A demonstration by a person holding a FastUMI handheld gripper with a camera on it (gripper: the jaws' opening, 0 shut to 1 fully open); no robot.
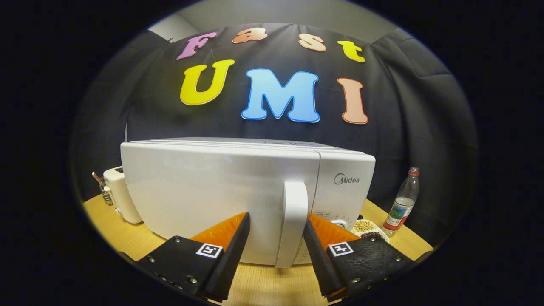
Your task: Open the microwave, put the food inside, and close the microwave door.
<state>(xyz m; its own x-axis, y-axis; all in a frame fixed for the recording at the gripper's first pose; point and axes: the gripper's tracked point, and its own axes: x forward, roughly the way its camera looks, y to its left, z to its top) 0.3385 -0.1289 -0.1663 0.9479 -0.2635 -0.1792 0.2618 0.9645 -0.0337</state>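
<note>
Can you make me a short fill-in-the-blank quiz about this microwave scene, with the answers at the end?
1. The gripper has its two fingers open on either side of the microwave door's ____.
2. The door of the microwave is ____.
3. Beside the microwave, on the side away from the control panel, stands a white ____.
4. Beyond the dish of beans stands a plastic ____.

Missing words: handle; closed; toaster; bottle

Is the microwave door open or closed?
Closed: the white microwave's door lies flush with its front. The claw is open, fingers either side of the white handle.
</note>
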